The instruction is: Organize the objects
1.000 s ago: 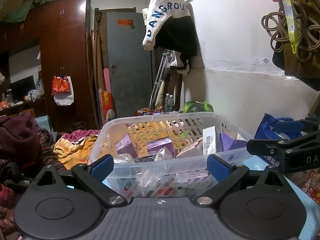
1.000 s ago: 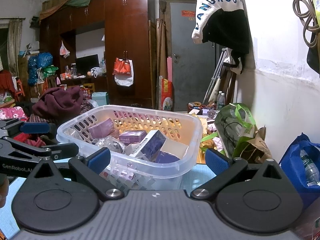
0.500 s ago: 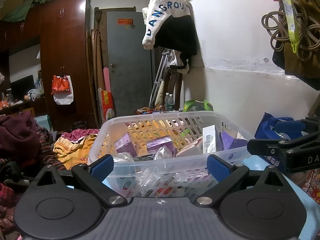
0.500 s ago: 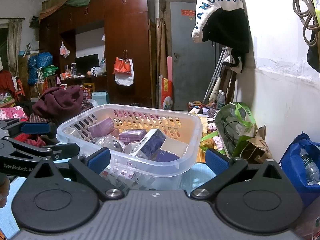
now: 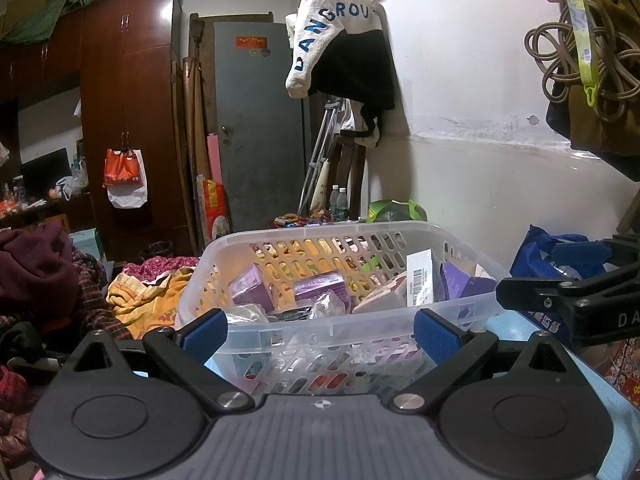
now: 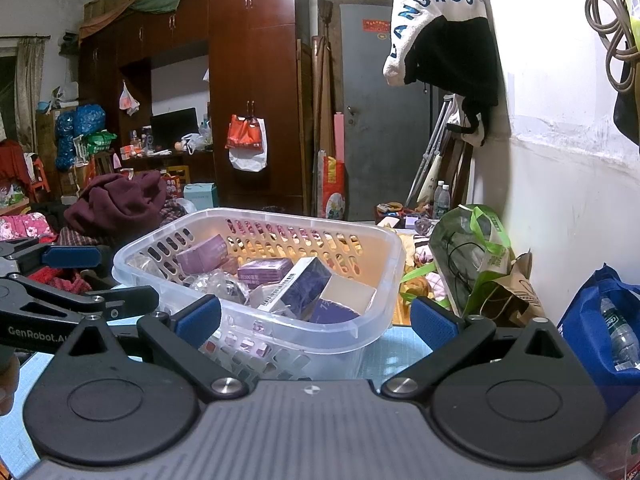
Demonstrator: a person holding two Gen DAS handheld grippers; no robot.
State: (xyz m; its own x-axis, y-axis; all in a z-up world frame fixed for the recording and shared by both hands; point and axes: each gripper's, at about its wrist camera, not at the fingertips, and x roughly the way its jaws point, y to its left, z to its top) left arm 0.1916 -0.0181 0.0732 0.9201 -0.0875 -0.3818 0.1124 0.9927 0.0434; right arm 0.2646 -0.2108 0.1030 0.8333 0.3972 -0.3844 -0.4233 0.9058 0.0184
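Counter: a light blue surface [image 6: 394, 346] carries the basket; its bare part shows at the near right.
Basket: one clear perforated laundry-style basket [image 5: 400, 322] [image 6: 372, 320] stands on the counter, right in front of both grippers, its near rim level with their blue pads.
Left gripper: the left gripper [image 5: 320, 330] has its jaws spread wide and holds nothing; the basket's near wall fills the gap between them but touches neither pad.
Right gripper: the right gripper [image 6: 316, 320] has its jaws equally wide apart and bare; the basket's near right corner sits between them.
Contents: several purple boxes, at least four, among them one upright purple box [image 5: 250, 290] [image 6: 202, 254] at the far left and one barcoded box [image 6: 298, 288] leaning in the middle; crinkled clear wrappers [image 5: 326, 306] lie between.
Change: against the earlier views, basket, boxes and both grippers sit as before.
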